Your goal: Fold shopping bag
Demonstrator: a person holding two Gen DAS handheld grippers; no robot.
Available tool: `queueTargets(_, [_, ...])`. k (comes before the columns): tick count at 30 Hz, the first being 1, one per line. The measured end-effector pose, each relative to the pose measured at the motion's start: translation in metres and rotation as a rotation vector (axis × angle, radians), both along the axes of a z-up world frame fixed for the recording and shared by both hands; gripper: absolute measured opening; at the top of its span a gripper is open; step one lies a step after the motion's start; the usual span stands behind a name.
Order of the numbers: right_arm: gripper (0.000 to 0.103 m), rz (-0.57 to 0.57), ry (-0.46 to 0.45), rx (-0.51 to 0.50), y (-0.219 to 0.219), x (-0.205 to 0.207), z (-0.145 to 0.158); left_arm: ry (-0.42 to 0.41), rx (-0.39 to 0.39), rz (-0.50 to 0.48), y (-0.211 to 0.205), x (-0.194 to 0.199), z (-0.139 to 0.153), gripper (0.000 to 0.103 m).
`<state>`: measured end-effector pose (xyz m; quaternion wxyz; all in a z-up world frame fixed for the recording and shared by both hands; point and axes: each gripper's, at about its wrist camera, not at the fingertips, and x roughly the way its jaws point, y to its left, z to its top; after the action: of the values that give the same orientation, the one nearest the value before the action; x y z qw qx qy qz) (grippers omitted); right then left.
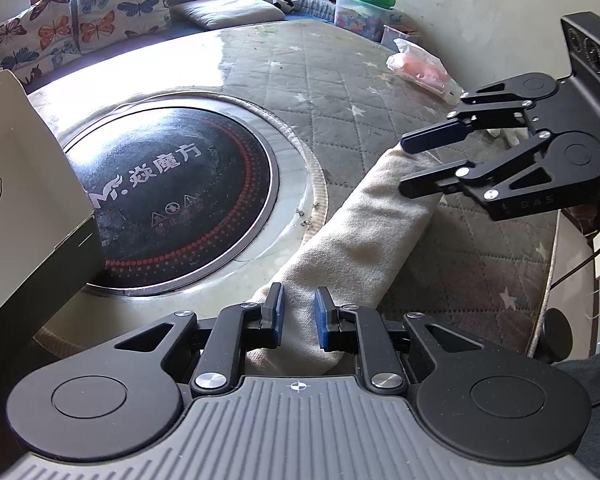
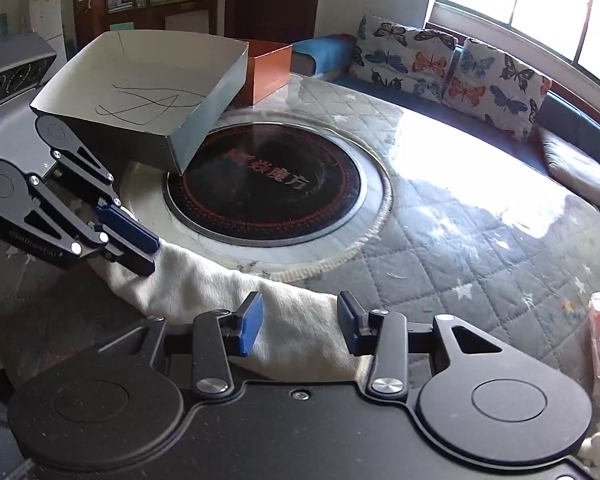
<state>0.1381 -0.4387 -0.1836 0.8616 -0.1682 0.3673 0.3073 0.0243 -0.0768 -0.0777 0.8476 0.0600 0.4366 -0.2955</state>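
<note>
The shopping bag [image 1: 360,236] is cream canvas, folded into a long narrow strip on the quilted table cover. My left gripper [image 1: 299,318] is open, its blue pads on either side of the strip's near end. My right gripper [image 1: 404,168] is open at the strip's far end, one finger above the cloth and one below. In the right wrist view the bag [image 2: 296,320] runs between the open right gripper [image 2: 300,324] and the left gripper [image 2: 150,254] at the left.
A round black induction hob [image 1: 172,196] is set in the table beside the bag. A grey cardboard box [image 2: 140,96] overhangs the hob, with an orange box [image 2: 270,68] behind. A pink plastic bag [image 1: 420,68] lies at the far right. Butterfly cushions [image 1: 120,4] line the bench.
</note>
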Motion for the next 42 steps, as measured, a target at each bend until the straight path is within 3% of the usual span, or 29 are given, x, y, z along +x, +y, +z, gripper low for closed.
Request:
queueTargets(7, [0.04, -0.022, 0.032, 0.013, -0.006, 0.008, -0.014, -0.001, -0.009, -0.002, 0.002, 0.0, -0.001, 0.017])
queueTargets(17, [0.04, 0.018, -0.04, -0.02, 0.007, -0.016, -0.005, 0.0, -0.005, 0.009, 0.0, 0.0, 0.0, 0.017])
queueTargets(26, [0.042, 0.038, -0.107, -0.078, 0.012, -0.027, -0.021, -0.004, -0.008, 0.013, 0.0, -0.001, 0.0, 0.017])
queueTargets(32, [0.045, 0.041, -0.074, 0.001, 0.017, -0.025, -0.006, -0.006, -0.013, 0.02, 0.001, -0.002, -0.001, 0.017])
queueTargets(42, [0.05, 0.074, -0.056, -0.011, 0.039, -0.027, -0.022, -0.009, -0.02, 0.03, 0.002, -0.003, -0.001, 0.017])
